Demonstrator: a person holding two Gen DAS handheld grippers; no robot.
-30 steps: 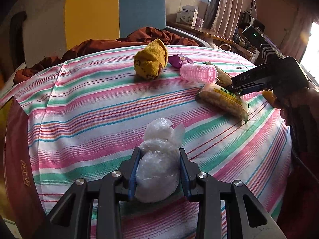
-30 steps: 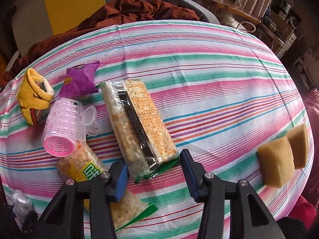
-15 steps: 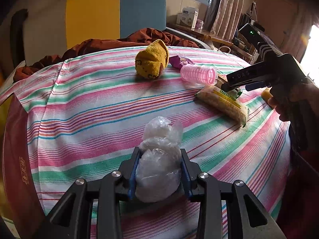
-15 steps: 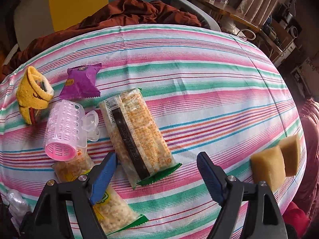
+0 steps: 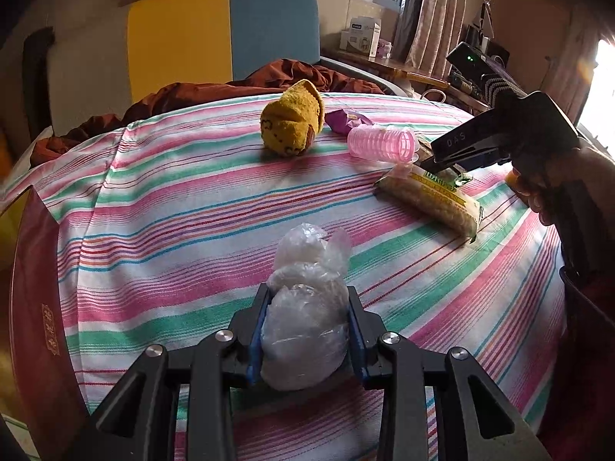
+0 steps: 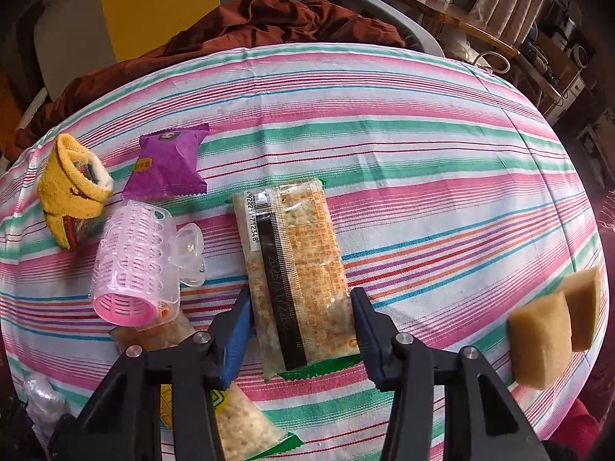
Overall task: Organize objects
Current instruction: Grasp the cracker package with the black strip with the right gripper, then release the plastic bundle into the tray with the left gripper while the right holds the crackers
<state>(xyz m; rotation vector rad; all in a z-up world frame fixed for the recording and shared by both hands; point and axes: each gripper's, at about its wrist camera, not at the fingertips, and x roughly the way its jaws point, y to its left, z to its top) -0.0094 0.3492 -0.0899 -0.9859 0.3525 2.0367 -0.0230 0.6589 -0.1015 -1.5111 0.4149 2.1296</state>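
My left gripper [image 5: 306,313] is shut on a crumpled clear plastic bag [image 5: 305,330] just above the striped tablecloth [image 5: 173,207]. My right gripper [image 6: 301,319] is open, its jaws on either side of a long cracker packet [image 6: 296,280] that lies flat on the cloth. A second cracker packet [image 6: 230,418] lies under the left finger; it also shows in the left wrist view [image 5: 430,201]. A pink hair roller [image 6: 136,265], a purple snack packet [image 6: 167,163] and a yellow sock [image 6: 71,188] lie to the left.
Two tan sponge blocks [image 6: 553,326] sit near the table's right edge. A dark red box [image 5: 34,307] stands at the table's left edge. A brown cloth [image 6: 269,19] lies on the chair behind the table.
My right gripper has moved forward and lower, so its open jaws now straddle the near half of the long cracker packet. The left gripper has stayed shut on the plastic bag.
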